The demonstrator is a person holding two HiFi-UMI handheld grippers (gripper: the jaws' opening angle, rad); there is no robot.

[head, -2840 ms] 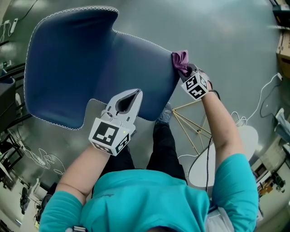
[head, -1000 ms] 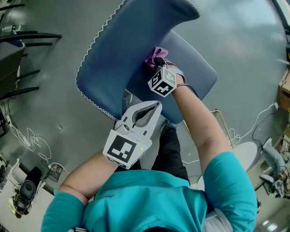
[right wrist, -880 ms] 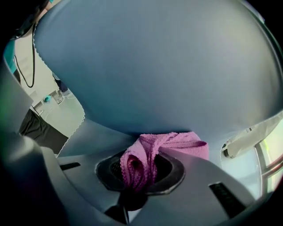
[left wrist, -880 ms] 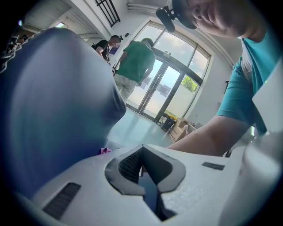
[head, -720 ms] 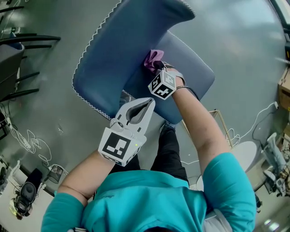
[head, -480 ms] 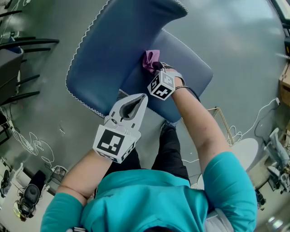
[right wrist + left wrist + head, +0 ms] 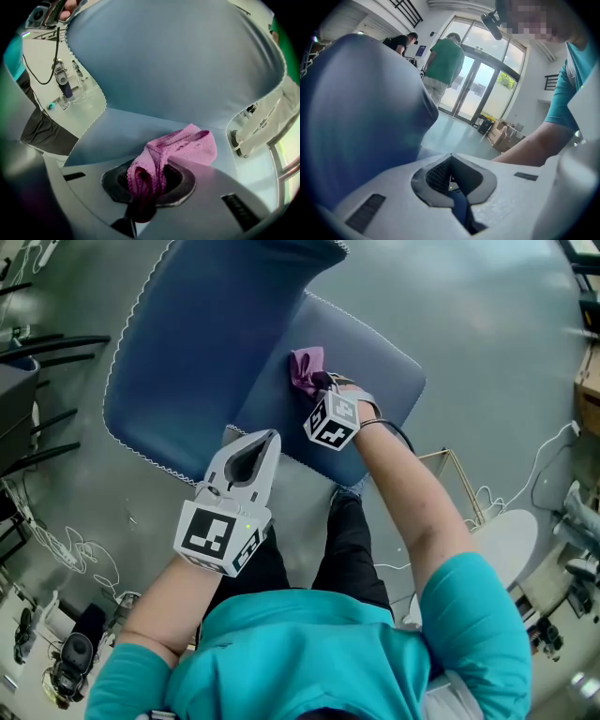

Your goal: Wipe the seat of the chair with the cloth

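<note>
The blue chair has its seat [image 7: 370,381] at centre and its backrest [image 7: 206,334] to the left of it. A pink cloth [image 7: 306,369] lies bunched on the seat beside the backrest, and my right gripper [image 7: 315,388] is shut on it. In the right gripper view the cloth [image 7: 180,147] spills out of the jaws onto the seat [image 7: 117,133], with the backrest [image 7: 173,61] rising behind. My left gripper [image 7: 255,444] hovers over the seat's near edge, shut and holding nothing. In the left gripper view that gripper [image 7: 452,164] points past the chair [image 7: 361,117].
A yellow wire frame [image 7: 441,488] and a white round base [image 7: 506,540] stand on the floor to the right, with cables nearby. Black chair legs [image 7: 42,343] are at the left. Two people [image 7: 443,61] stand by glass doors in the left gripper view.
The right gripper has carried the cloth from the seat's outer edge inward to beside the backrest. The left gripper has drifted left and down in the head view.
</note>
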